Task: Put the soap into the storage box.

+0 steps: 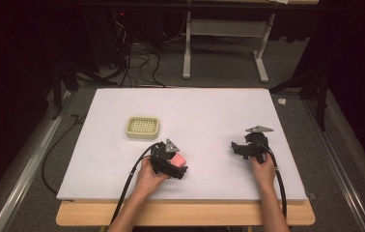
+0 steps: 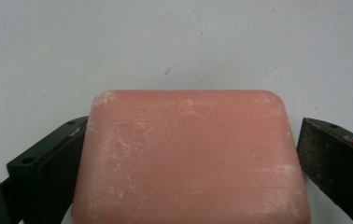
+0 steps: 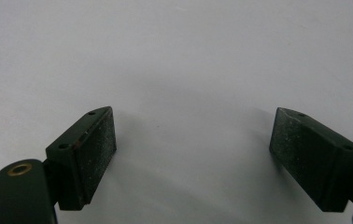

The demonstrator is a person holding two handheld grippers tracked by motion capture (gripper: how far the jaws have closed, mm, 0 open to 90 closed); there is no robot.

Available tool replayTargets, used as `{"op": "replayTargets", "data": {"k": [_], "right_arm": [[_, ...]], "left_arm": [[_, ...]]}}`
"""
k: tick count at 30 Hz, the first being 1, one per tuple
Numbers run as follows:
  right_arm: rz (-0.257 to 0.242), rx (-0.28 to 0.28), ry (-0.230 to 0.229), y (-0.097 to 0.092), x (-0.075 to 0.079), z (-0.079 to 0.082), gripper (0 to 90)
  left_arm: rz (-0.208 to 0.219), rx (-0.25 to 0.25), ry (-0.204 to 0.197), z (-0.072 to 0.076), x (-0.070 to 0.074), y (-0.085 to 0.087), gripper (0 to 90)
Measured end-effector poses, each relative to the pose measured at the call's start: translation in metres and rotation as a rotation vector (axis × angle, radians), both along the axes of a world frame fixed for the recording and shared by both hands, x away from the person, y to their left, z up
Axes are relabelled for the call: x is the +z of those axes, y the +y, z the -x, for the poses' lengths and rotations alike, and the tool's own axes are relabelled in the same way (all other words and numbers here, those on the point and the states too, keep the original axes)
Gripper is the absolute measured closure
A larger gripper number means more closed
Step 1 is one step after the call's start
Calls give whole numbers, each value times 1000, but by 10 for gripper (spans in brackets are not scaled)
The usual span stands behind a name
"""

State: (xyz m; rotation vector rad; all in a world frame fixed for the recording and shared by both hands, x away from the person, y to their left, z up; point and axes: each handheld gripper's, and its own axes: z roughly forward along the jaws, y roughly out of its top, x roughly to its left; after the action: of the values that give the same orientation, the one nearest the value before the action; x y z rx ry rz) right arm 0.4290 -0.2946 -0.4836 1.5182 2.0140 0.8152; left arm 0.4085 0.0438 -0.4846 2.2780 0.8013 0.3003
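High view: my left tongs (image 1: pixel 175 166) sit at the near middle of the white-topped bench (image 1: pixel 204 111), astride the pink rectangular soap bar (image 1: pixel 179 159). A cream perforated plastic soap dish (image 1: pixel 142 127) stands apart, farther back and to the left. My right tongs (image 1: pixel 241 147) rest on bare bench at the right.

Left gripper view: the soap bar (image 2: pixel 191 158) lies between the jaws; one touches it, the other stands just clear, so no grip.

Right gripper view: my right tongs (image 3: pixel 193 154) stand wide open over bare bench.
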Motion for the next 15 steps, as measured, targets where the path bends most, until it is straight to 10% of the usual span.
{"op": "replayTargets", "data": {"k": [15], "right_arm": [[-1,0,0,0,0,0,154]], "left_arm": [[28,9,-22,1,1,5,124]]}}
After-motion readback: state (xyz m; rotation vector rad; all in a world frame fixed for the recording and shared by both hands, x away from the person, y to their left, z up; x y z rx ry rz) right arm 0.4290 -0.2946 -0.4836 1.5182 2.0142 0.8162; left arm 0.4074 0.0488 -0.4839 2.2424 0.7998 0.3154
